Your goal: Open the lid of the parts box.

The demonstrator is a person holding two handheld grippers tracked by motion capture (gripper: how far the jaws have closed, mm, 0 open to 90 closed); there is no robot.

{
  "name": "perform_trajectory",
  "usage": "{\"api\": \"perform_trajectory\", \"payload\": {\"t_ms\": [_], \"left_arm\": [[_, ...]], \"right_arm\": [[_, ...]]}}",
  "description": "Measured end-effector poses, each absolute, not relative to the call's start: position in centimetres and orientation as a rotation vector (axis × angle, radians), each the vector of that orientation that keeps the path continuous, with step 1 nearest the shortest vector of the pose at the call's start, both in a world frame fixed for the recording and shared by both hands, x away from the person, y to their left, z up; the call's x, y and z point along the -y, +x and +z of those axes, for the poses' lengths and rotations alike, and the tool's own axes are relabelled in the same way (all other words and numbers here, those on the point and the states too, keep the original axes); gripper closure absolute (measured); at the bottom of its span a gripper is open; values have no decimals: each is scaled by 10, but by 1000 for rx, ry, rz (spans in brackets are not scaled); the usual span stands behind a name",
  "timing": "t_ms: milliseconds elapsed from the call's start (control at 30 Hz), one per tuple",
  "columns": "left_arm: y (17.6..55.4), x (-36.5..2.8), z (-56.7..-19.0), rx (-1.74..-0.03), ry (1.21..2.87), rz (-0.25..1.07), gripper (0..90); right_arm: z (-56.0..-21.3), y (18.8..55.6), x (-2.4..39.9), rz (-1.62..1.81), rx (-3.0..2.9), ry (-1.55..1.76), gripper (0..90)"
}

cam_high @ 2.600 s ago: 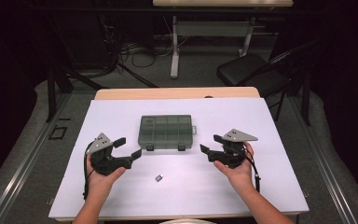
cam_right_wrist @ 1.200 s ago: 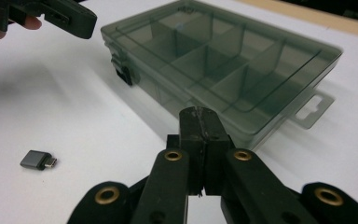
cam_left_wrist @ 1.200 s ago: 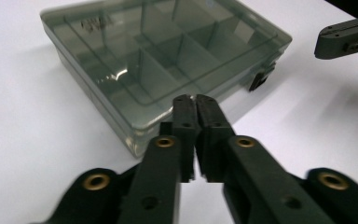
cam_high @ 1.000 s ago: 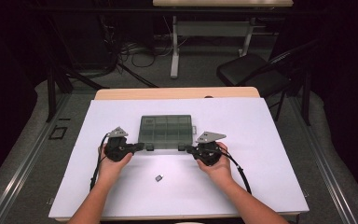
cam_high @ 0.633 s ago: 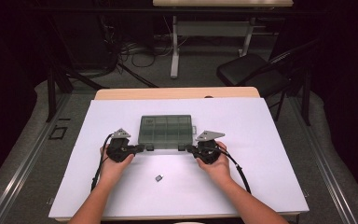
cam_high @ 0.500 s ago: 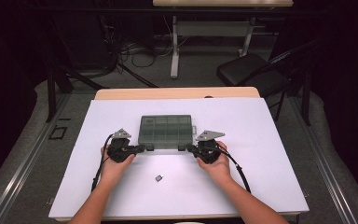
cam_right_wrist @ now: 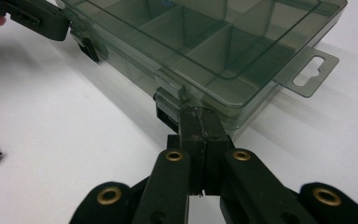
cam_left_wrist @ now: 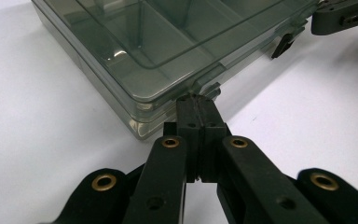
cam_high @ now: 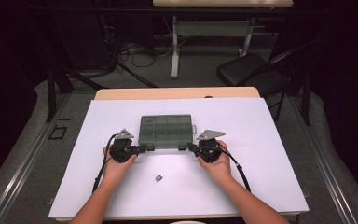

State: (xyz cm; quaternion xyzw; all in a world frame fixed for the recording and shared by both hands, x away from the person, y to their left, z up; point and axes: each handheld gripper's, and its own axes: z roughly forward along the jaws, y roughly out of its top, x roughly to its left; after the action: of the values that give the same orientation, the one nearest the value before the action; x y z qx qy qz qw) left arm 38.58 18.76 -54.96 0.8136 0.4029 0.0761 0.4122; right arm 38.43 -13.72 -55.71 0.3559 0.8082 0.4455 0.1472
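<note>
Resting mid-table, the smoky clear compartment box [cam_high: 167,131] bears no readable label or brand. The left gripper [cam_high: 142,148], jaws pressed together and holding nothing, touches the latch [cam_left_wrist: 205,87] at the box's 7 o'clock corner; the right gripper [cam_high: 189,147], likewise closed, meets the 5 o'clock latch [cam_right_wrist: 168,109]. A small dark connector [cam_high: 159,178] lies at 6 o'clock.

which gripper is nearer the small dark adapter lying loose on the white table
Left, though only slightly. The left gripper sits up and to the left of the small dark adapter, at the smoky clear plastic compartment box's front edge. The right gripper sits up and to its right, a bit farther.
</note>
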Motion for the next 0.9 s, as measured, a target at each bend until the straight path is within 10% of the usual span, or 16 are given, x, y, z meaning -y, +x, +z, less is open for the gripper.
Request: {"api": "perform_trajectory", "payload": {"t_ms": [900], "left_arm": [[386,-188,-551,-1015,2038,187,900]], "right_arm": [[-561,385,131,1295,-2323,1014,900]]}}
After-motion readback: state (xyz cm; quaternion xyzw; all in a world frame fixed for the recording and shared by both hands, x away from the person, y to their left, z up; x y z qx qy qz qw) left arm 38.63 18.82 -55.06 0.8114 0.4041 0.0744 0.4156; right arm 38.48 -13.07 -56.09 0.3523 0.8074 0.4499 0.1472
